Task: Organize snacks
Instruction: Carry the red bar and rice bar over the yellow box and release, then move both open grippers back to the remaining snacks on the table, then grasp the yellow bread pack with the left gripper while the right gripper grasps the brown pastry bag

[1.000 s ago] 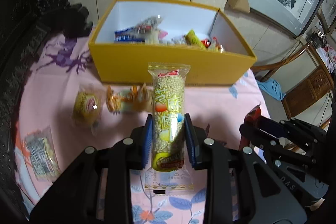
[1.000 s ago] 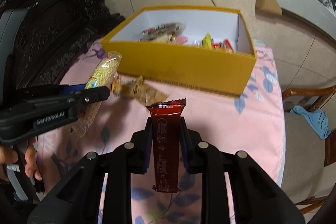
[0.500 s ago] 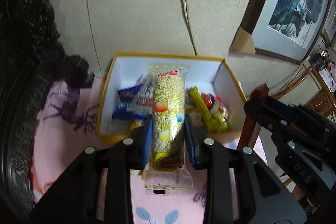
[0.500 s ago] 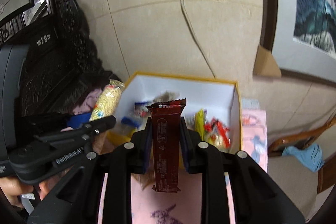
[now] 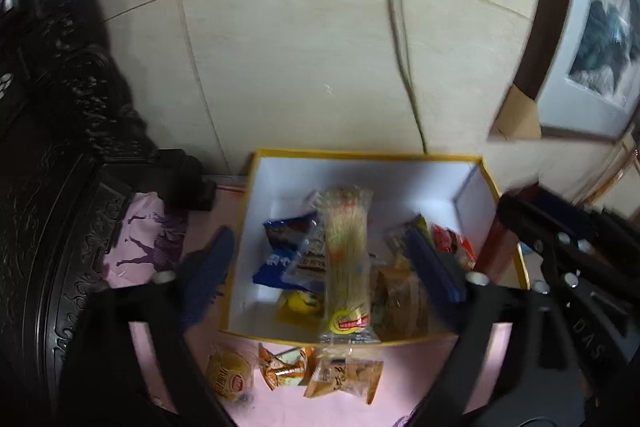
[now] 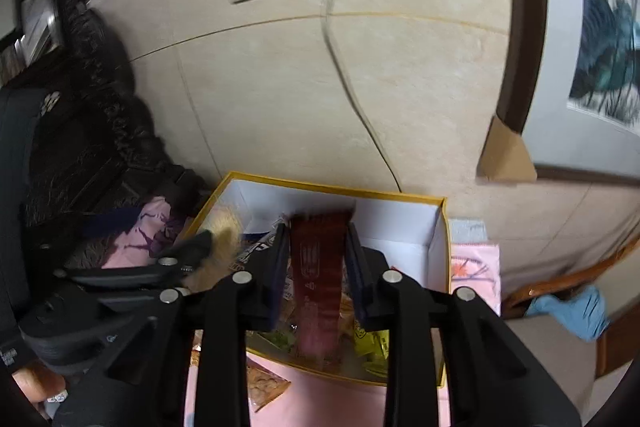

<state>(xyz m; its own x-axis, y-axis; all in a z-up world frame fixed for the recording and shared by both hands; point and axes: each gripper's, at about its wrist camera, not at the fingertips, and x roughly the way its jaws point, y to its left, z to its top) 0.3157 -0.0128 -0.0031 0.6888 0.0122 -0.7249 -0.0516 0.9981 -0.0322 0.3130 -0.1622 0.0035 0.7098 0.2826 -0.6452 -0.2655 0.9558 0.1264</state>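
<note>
A yellow box (image 5: 352,339) with a white inside stands on the pink cloth and holds several snack packets. My left gripper (image 5: 320,263) is open wide above it. A clear rice-puff bar (image 5: 346,259), blurred, hangs free between its spread fingers over the box. My right gripper (image 6: 318,247) is over the box (image 6: 438,311) at its right side, with its jaws slightly parted around a dark red bar (image 6: 318,279) that looks blurred and is sliding down.
Three snack packets (image 5: 296,371) lie on the pink tablecloth (image 5: 280,407) in front of the box. A dark carved chair (image 5: 60,187) stands at the left. The tiled wall with a socket and cable (image 5: 404,47) is just behind the box. A framed picture (image 5: 592,47) leans at the right.
Both grippers rose and moved forward over the box. My left gripper opened and let go of the rice-puff bar. My right jaws loosened on the red bar.
</note>
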